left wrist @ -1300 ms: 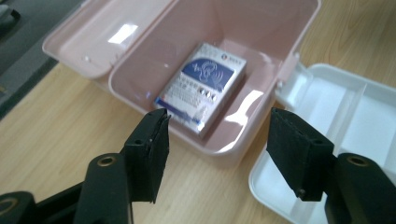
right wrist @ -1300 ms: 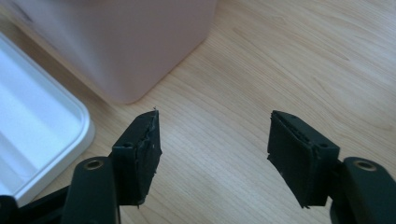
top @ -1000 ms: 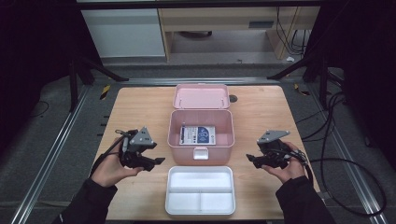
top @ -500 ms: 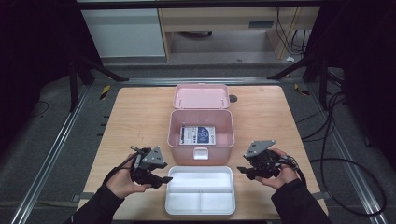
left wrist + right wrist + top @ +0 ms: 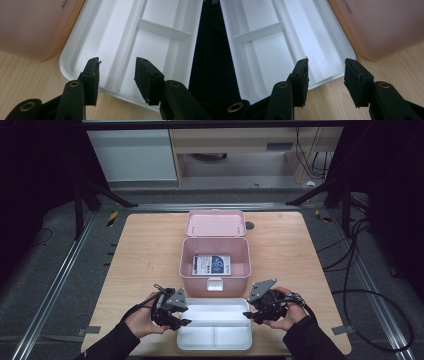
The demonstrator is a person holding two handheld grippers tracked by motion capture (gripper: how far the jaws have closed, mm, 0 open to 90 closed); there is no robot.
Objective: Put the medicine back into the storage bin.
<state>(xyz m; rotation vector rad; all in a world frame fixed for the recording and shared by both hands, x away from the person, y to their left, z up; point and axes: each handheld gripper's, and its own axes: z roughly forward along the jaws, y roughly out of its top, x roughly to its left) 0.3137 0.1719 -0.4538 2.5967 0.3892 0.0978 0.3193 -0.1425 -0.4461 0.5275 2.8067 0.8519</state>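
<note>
Now both grippers, left (image 5: 181,314) and right (image 5: 251,311), flank the white tray (image 5: 215,340), jaws narrowing but apart, poised to lift it.

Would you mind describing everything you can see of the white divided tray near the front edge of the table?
The white tray looks like smooth, glossy plastic, rectangular with rounded corners and a raised rim. Inner walls split it into one long compartment and two smaller ones, all empty. It lies flat on the wooden table, just in front of the open pink box. The left gripper and right gripper flank its short ends, jaws apart astride the rim, not pressing it.
</note>
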